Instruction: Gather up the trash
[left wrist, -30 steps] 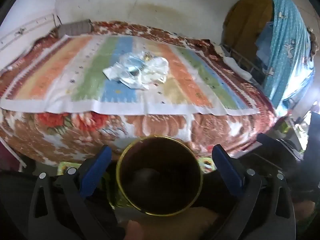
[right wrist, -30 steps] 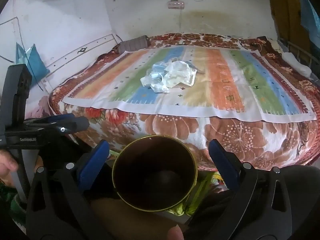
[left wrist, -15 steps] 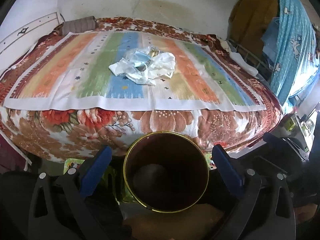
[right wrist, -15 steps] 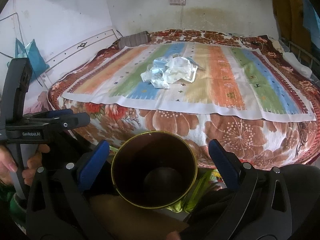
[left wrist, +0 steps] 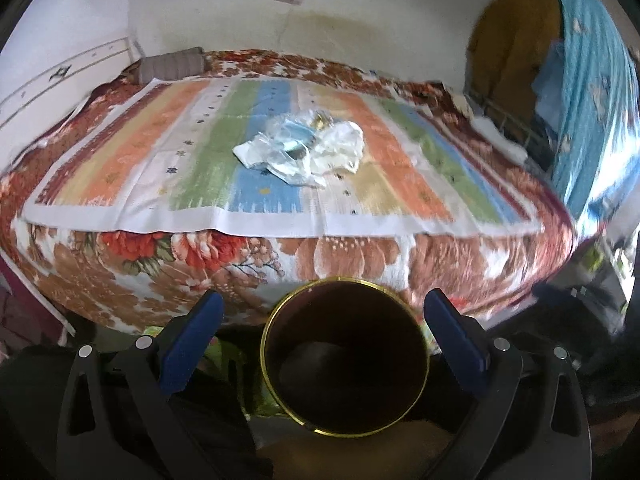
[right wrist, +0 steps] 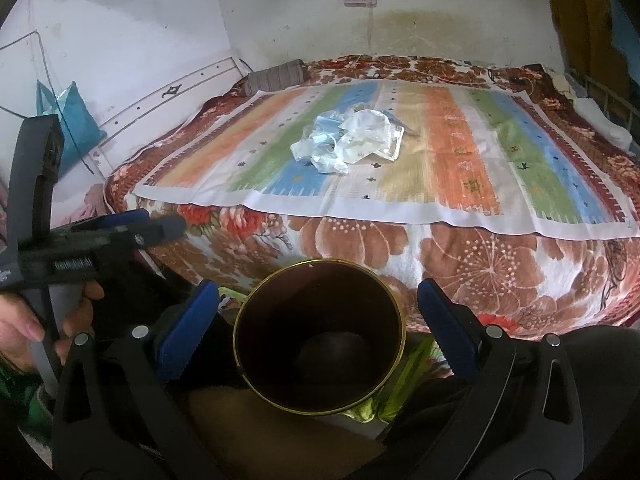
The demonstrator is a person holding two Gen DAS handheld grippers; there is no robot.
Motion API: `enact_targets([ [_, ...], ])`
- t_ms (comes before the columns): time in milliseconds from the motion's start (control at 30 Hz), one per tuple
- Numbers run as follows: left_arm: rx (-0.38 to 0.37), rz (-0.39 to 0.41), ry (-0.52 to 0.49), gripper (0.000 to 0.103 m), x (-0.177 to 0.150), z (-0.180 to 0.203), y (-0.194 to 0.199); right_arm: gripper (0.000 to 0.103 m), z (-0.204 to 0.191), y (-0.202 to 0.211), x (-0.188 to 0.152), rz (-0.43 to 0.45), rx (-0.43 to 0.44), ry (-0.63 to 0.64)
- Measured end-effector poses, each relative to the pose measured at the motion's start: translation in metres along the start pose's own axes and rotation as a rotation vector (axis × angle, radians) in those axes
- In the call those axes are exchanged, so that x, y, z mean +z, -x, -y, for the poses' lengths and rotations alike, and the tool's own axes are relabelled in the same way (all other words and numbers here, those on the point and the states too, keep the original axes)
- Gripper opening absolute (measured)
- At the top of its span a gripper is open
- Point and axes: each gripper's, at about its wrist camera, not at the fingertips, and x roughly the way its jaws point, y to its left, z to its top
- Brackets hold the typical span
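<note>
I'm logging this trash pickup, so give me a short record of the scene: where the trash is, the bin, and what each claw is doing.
trash: crumpled plastic wrappers piled mid-bed on the striped mat
bin: dark, gold-rimmed bin, open, below the bed's near edge
left claw: open, holding nothing
right claw: open, holding nothing
trash contact: none, both claws are short of the bed

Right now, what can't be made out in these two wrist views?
- Items within the trash pile: left view blurred, right view too small.
- Bottom of the gold-rimmed bin: dark in both views.
- What the bin rests on: hidden by the bin and gripper frames.
- Left gripper: right view shows it side-on.
</note>
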Motion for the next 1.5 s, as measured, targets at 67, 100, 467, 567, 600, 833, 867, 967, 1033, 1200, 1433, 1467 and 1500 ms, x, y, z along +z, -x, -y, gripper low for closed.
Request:
enact_targets([
  [67,-0.013,-0.019,0.032,0.097,0.0009,-0.0054,-0.0026,0.094,-0.0001,0.0000,0.0005,0.000,-0.001,-0.003],
  [100,-0.016,-0.024,0.039,0.097,0.0007,-0.0065,-0.0033,0.094,-0.0002,-0.0001,0.0006,0.000,-0.002,-0.003],
  [467,-0.005,-0.026,0.033,0.097,-0.0019,-0.0041,-0.0055,0.094,0.0000,-0.0004,0.0010,-0.002,0.002,-0.004],
  [567,0.001,-0.024,0.029,0.097,-0.0024,-0.0037,-0.0047,0.094,0.0006,-0.0004,0.0011,-0.002,0.003,-0.005],
  [600,-0.001,-0.023,0.033,0.097,-0.0022,-0.0042,-0.0046,0.094,0.0006,-0.0005,0.0012,-0.003,0.004,-0.005],
  [833,0.000,-0.022,0.049,0.097,-0.0019,-0.0046,-0.0046,0.094,-0.0007,-0.0040,0.0011,-0.017,0.017,-0.015],
  [867,0.000,-0.022,0.048,0.097,-0.0018,-0.0048,-0.0046,0.094,-0.0001,-0.0042,0.0016,-0.017,0.017,-0.015],
  [967,0.001,-0.022,0.046,0.097,-0.0019,-0.0051,-0.0047,0.094,0.0001,-0.0046,0.0017,-0.017,0.017,-0.017],
  [1033,0.005,-0.022,0.045,0.097,-0.0021,-0.0047,-0.0047,0.094,0.0000,-0.0048,0.0015,-0.018,0.016,-0.016],
  [1200,0.014,-0.021,0.041,0.097,-0.0036,-0.0061,-0.0049,0.094,0.0013,-0.0053,0.0019,-0.018,0.018,-0.017],
  [1433,0.001,-0.025,0.064,0.097,-0.0009,-0.0080,-0.0076,0.094,0.0017,-0.0081,0.0013,-0.016,0.020,-0.019],
  [1467,0.003,-0.019,0.062,0.097,-0.0025,-0.0084,-0.0060,0.094,0.0032,-0.0087,0.0023,-0.016,0.022,-0.022],
  [1500,0.001,-0.021,0.068,0.097,-0.0017,-0.0095,-0.0067,0.094,0.0050,-0.0099,0.0034,-0.017,0.028,-0.030],
])
